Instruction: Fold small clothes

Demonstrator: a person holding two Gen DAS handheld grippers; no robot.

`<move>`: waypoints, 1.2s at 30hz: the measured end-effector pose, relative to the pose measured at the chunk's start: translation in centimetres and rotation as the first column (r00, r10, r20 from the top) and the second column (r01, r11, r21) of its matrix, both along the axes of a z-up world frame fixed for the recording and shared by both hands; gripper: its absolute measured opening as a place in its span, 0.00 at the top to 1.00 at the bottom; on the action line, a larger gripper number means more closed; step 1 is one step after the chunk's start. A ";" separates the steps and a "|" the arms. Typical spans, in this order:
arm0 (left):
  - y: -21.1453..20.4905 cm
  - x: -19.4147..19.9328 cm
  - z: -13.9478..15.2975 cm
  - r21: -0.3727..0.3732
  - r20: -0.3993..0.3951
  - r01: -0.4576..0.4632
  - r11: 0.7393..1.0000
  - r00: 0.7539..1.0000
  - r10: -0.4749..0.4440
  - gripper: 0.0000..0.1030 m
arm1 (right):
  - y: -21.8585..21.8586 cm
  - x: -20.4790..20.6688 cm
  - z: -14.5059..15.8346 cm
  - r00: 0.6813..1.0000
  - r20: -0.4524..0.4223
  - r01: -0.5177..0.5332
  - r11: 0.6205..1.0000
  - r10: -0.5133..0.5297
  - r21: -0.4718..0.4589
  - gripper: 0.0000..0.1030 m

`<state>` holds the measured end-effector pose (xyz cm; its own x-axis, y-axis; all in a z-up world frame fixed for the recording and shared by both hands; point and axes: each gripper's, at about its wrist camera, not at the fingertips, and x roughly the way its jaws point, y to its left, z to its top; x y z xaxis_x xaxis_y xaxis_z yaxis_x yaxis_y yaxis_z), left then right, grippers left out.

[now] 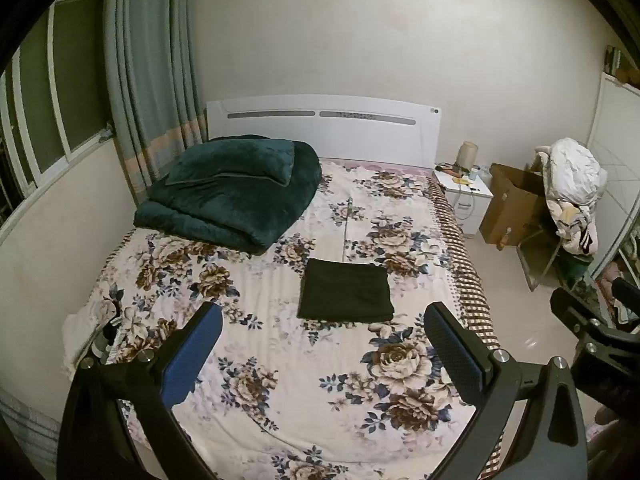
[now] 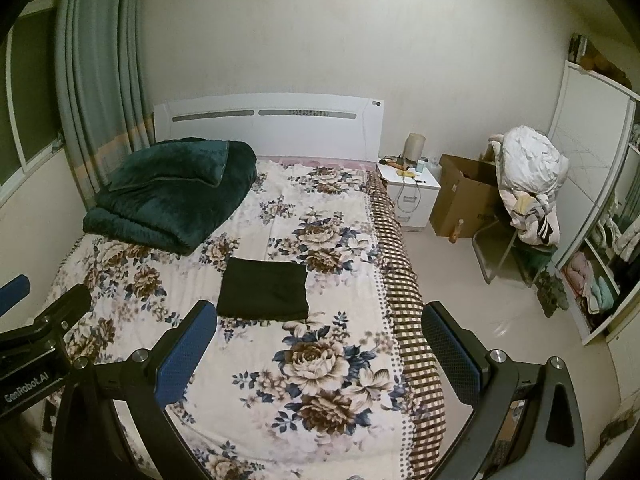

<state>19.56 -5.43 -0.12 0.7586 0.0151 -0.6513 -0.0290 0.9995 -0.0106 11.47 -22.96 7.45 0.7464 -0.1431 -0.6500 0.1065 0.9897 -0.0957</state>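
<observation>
Left wrist view: both grippers' jaws spread, empty, above the bed (image 1: pixel 280 420); folded dark cloth (image 1: pixel 346 295) lies mid-bed, edges unobstructed.

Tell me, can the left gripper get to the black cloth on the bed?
Probably yes: the left gripper is open, the black cloth lies flat ahead, and only bare bedspread lies between.

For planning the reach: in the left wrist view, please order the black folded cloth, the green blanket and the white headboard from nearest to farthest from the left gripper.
1. Black folded cloth, mid-bed, just ahead of the left gripper.
2. Green blanket, far left.
3. White headboard, at the wall.
</observation>
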 end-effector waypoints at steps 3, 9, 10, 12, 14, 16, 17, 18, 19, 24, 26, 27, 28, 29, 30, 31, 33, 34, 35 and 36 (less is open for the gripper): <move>-0.2 -0.4 -0.1 -0.007 0.003 -0.004 1.000 1.000 0.005 0.00 | -0.1 -0.3 0.0 1.000 0.002 0.001 1.000 -0.001 -0.001 0.00; -0.1 -0.6 -0.2 -0.010 0.004 -0.002 1.000 1.000 0.002 0.00 | 0.0 -0.9 0.1 1.000 0.002 0.004 1.000 -0.004 0.001 0.00; -0.3 -0.5 0.0 -0.011 0.005 -0.001 1.000 1.000 0.001 0.00 | 0.0 -0.9 0.1 1.000 0.002 0.005 1.000 -0.005 0.002 0.00; -0.2 -0.6 -0.1 -0.009 0.008 -0.007 1.000 1.000 0.007 0.00 | 0.0 -1.0 0.1 1.000 0.005 0.006 1.000 -0.006 0.001 0.00; -0.2 -0.9 -0.2 -0.010 0.007 -0.008 1.000 1.000 0.008 0.00 | 0.0 -1.1 0.1 1.000 0.007 0.005 1.000 -0.005 0.001 0.00; -0.4 -0.9 -0.1 -0.010 0.010 -0.009 1.000 1.000 0.009 0.00 | 0.0 -1.1 0.1 1.000 0.007 0.004 1.000 -0.004 0.001 0.00; -0.2 -0.9 -0.2 -0.009 0.009 -0.008 1.000 1.000 0.008 0.00 | 0.0 -1.1 0.1 1.000 0.006 0.004 1.000 -0.004 0.002 0.00; -0.3 -0.9 -0.2 -0.011 0.008 -0.008 1.000 1.000 0.008 0.00 | 0.0 -1.1 0.1 1.000 0.009 0.005 1.000 -0.005 0.001 0.00; -0.4 -0.9 -0.1 -0.013 0.008 -0.007 1.000 1.000 0.007 0.00 | 0.0 -1.1 0.1 1.000 0.009 0.004 1.000 -0.004 -0.001 0.00; -0.1 -1.0 -0.3 -0.011 0.010 -0.009 1.000 1.000 0.009 0.00 | 0.0 -1.2 0.0 1.000 0.007 0.004 1.000 -0.004 0.001 0.00; -0.1 -1.0 -0.3 -0.013 0.009 -0.009 1.000 1.000 0.009 0.00 | 0.1 -1.1 0.0 1.000 0.008 0.004 1.000 -0.004 0.001 0.00; -0.1 -1.0 -0.3 -0.011 0.011 -0.009 1.000 1.000 0.009 0.00 | 0.1 -1.1 0.0 1.000 0.007 0.003 1.000 -0.003 0.000 0.00; -0.1 -1.0 -0.3 -0.012 0.011 -0.008 1.000 1.000 0.008 0.00 | 0.1 -1.1 0.0 1.000 0.007 0.003 1.000 -0.003 0.000 0.00; -0.2 -1.1 -0.2 -0.013 0.012 -0.009 1.000 1.000 0.009 0.00 | 0.0 -1.2 0.0 1.000 0.006 0.005 1.000 -0.005 0.002 0.00; -0.3 -1.2 -0.2 -0.012 0.013 -0.010 1.000 1.000 0.010 0.00 | 0.1 -1.2 -0.1 1.000 0.008 0.006 1.000 -0.006 0.001 0.00; -0.2 -1.2 -0.2 -0.012 0.014 -0.010 1.000 1.000 0.010 0.00 | 0.1 -1.2 0.0 1.000 0.009 0.006 1.000 -0.006 -0.001 0.00; -0.4 -1.2 -0.1 -0.012 0.015 -0.009 1.000 1.000 0.009 0.00 | 0.1 -1.2 -0.1 1.000 0.008 0.005 1.000 -0.005 0.003 0.00; -0.4 -1.2 -0.1 -0.014 0.015 -0.009 1.000 1.000 0.009 0.00 | 0.1 -1.3 0.0 1.000 0.010 0.005 1.000 -0.006 0.004 0.00; -0.3 -1.3 -0.2 -0.013 0.014 -0.011 1.000 1.000 0.011 0.00 | 0.2 -1.2 0.0 1.000 0.011 0.004 1.000 -0.004 0.002 0.00; -0.3 -1.3 -0.2 -0.013 0.014 -0.012 1.000 1.000 0.012 0.00 | 0.1 -1.2 -0.1 1.000 0.010 0.003 1.000 -0.003 0.002 0.00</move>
